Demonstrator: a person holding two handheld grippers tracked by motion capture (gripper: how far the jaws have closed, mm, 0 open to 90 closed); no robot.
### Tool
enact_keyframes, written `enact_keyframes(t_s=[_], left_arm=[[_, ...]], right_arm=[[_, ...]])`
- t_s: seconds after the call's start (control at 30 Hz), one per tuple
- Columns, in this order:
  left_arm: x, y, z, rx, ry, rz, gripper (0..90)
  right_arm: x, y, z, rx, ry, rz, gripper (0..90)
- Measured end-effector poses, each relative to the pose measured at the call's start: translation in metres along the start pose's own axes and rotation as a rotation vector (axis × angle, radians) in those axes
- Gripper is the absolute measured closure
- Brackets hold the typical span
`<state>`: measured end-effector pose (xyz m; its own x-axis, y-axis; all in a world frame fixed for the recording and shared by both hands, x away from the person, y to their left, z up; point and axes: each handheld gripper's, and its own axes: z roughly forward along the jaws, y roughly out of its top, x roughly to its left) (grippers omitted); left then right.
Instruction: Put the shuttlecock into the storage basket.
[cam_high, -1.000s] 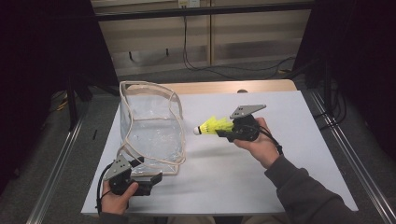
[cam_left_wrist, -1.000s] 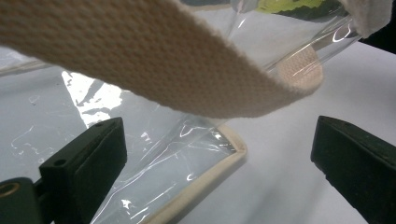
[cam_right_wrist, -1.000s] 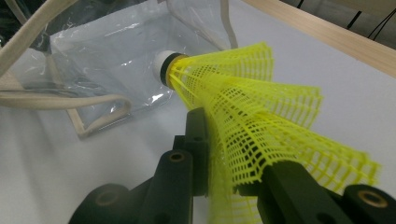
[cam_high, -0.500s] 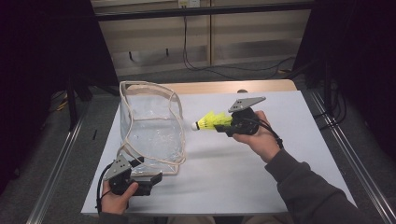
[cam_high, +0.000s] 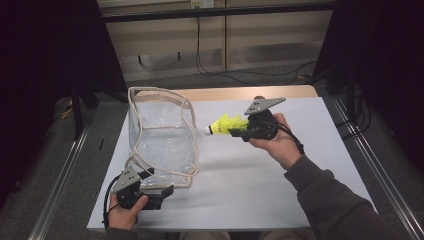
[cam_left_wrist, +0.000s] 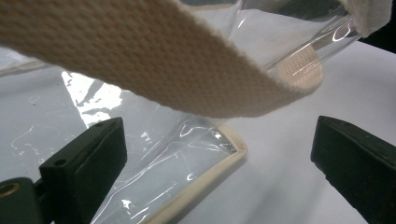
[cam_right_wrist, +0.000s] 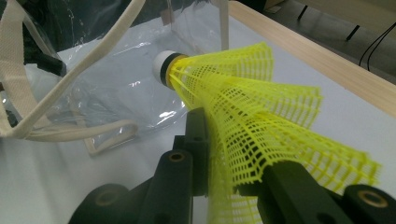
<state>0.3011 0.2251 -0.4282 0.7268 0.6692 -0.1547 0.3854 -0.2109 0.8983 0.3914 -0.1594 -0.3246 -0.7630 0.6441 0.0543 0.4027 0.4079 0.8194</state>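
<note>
At frame centre, the right claw (cam_high: 239, 131) clamps a yellow shuttlecock (cam_high: 226, 124) above the tabletop (cam_high: 260, 190), just right of the clear bag (cam_high: 160, 137). Lower left, the left claw (cam_high: 167, 192) gapes wide by the bag's strap (cam_left_wrist: 154, 60).

Yellow mesh shuttlecock (cam_high: 226, 124), white cork tip, held level above the table, tip pointing at the bag. Clear plastic bag (cam_high: 162, 137), cream webbing trim and straps, stands upright, mouth open, just beside it.

A white tabletop (cam_high: 300, 185) with a wooden back edge holds a clear bag (cam_high: 162, 140) with cream straps, standing just beyond the left fingers (cam_high: 167, 190).
</note>
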Motion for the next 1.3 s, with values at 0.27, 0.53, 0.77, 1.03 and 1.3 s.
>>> enact_keyframes(t_s=[0.27,0.53,0.77,1.03,1.3], left_arm=[[0.000,0.000,0.000,0.001,0.000,0.002,3.5],[0.000,0.000,0.000,0.004,0.001,0.005,3.6],[0.000,0.000,0.000,-0.002,-0.001,0.000,3.6],[0.000,0.000,0.000,0.001,0.001,0.004,3.6],[0.000,0.000,0.000,0.002,0.001,0.005,3.6]], right_arm=[[-0.001,0.005,-0.002,-0.001,0.000,-0.001,79.6],[0.003,0.015,-0.005,-0.009,0.013,-0.012,79.6],[0.005,0.023,-0.006,-0.007,0.025,-0.020,79.6],[0.008,0.034,-0.008,-0.004,0.035,-0.032,79.6],[0.012,0.044,-0.013,-0.010,0.041,-0.043,79.7]])
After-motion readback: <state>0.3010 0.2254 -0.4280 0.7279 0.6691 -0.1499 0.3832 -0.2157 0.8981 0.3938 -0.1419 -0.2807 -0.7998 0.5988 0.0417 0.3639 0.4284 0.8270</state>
